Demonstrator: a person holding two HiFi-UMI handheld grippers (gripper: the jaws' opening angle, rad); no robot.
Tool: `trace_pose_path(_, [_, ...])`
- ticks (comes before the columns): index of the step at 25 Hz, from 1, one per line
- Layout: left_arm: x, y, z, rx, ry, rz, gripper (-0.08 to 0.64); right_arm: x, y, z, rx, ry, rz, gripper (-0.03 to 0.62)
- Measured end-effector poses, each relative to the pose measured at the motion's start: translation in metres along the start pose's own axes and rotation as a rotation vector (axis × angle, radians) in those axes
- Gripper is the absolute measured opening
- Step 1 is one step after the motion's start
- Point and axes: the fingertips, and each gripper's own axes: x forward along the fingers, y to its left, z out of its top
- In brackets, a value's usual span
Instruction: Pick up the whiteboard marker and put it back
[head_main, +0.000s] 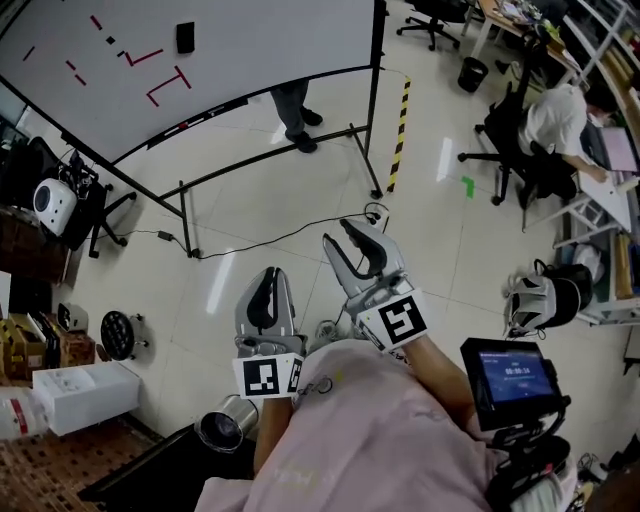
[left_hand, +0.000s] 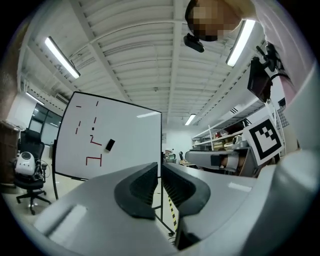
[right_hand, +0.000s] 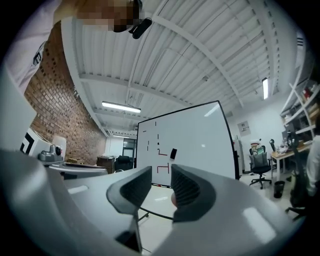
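Observation:
The whiteboard (head_main: 250, 60) stands on its wheeled frame across the floor ahead, with short red strokes and a black eraser (head_main: 185, 37) on it. A small red item (head_main: 185, 125) lies on its lower ledge; I cannot tell if it is the marker. Both grippers are held level in front of me, well short of the board. My left gripper (head_main: 268, 300) is shut and empty, its jaws together in the left gripper view (left_hand: 161, 185). My right gripper (head_main: 362, 250) stands partly open and holds nothing, and the board (right_hand: 195, 145) shows through its gap (right_hand: 161, 187).
A person's legs (head_main: 295, 120) stand behind the board. A cable (head_main: 270, 240) and striped floor tape (head_main: 400, 130) lie ahead. A seated person (head_main: 550, 120) and desks are at right. A steel bin (head_main: 225, 428) and white box (head_main: 85, 395) are at left.

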Motion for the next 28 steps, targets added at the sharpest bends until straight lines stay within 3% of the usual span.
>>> trace_pose_path(6, [0.011, -0.011, -0.004, 0.001, -0.002, -0.045, 0.023, -0.002, -0.012, 0.0, 0.005, 0.009, -0.033, 0.115])
trace_pose_path(11, [0.011, -0.013, -0.001, 0.014, -0.001, -0.049, 0.023, 0.001, -0.008, 0.009, -0.006, -0.032, -0.029, 0.115])
trace_pose_path(28, [-0.003, -0.02, -0.01, 0.011, 0.04, -0.059, 0.023, -0.003, 0.006, 0.004, 0.003, -0.032, -0.037, 0.104])
